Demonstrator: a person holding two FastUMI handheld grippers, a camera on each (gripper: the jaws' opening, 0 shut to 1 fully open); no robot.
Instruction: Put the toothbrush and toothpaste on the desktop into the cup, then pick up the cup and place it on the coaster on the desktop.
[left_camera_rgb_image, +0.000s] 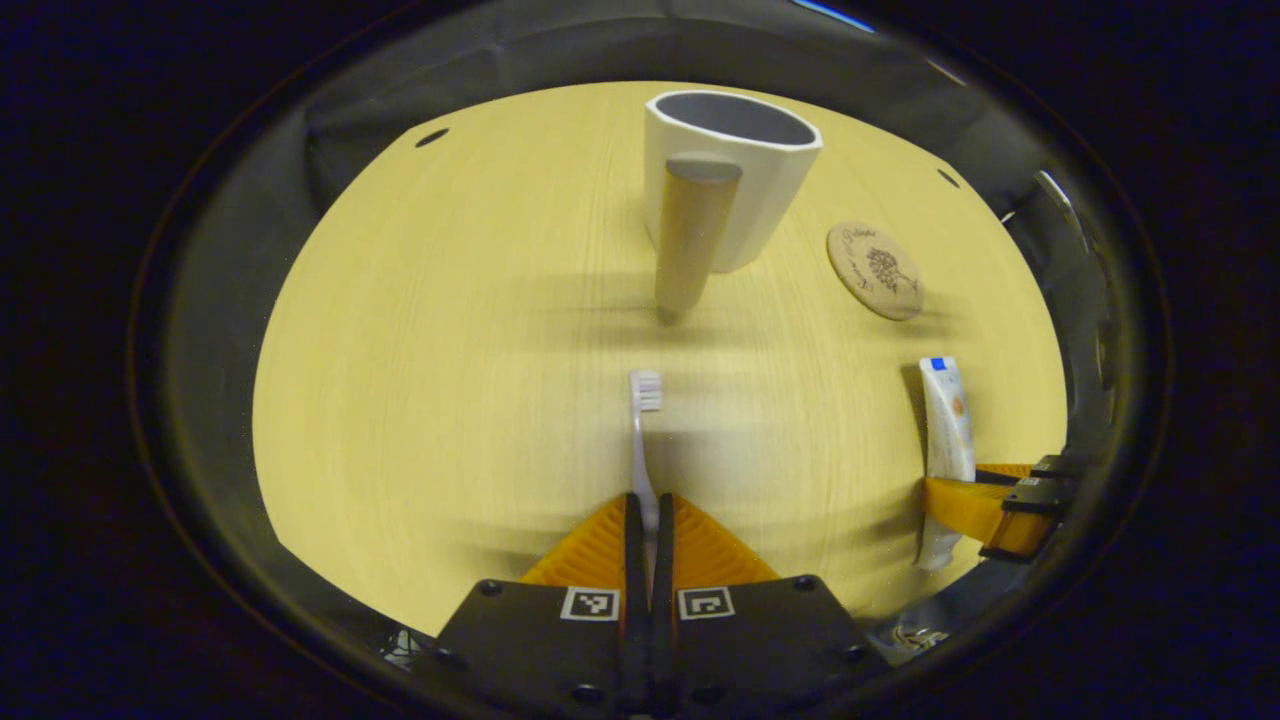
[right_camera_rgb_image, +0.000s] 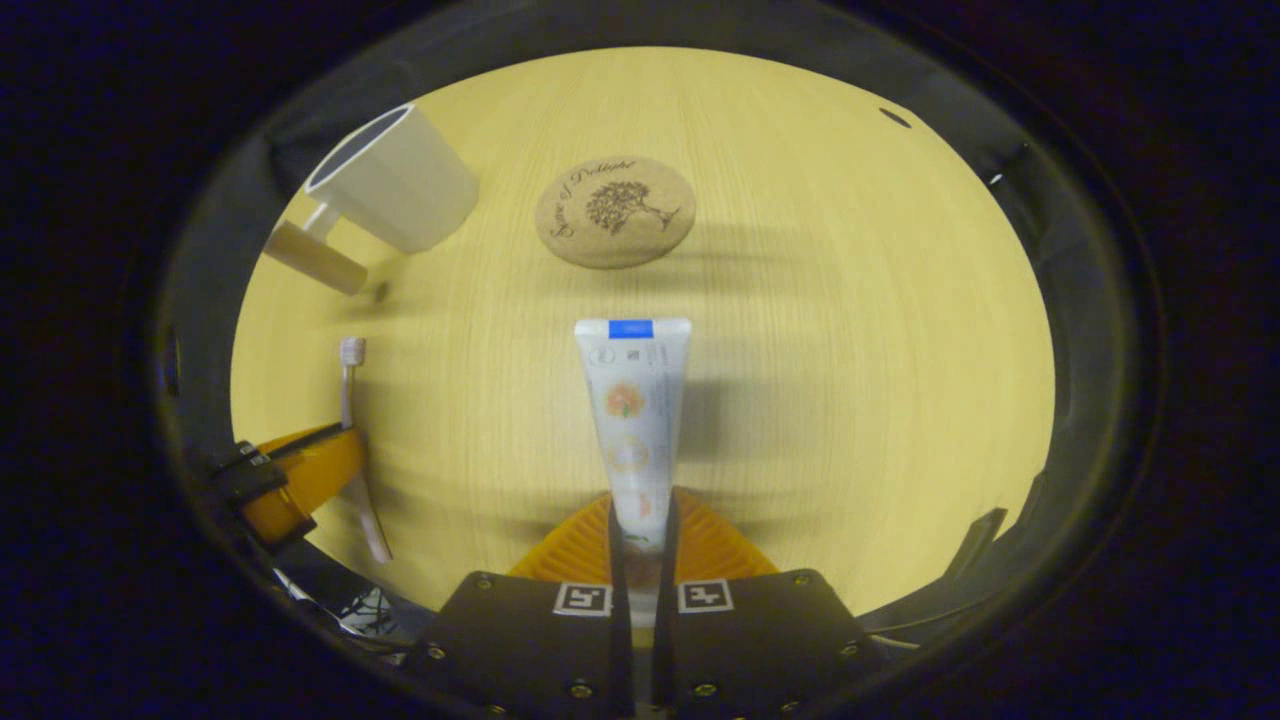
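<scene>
The left gripper (left_camera_rgb_image: 648, 520) pinches the brush (left_camera_rgb_image: 642, 440) by its handle, bristles pointing ahead toward the cup (left_camera_rgb_image: 735, 170), ready to drop in. The right gripper (right_camera_rgb_image: 640, 530) clamps the paste (right_camera_rgb_image: 633, 420) likewise, with the coaster (right_camera_rgb_image: 615, 212) beyond its tip.

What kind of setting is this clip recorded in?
Likely a staged tabletop booth, not a real bathroom: a pale wood-grain desktop ringed by dark cloth, carrying a white handled cup and a round cork coaster.
</scene>
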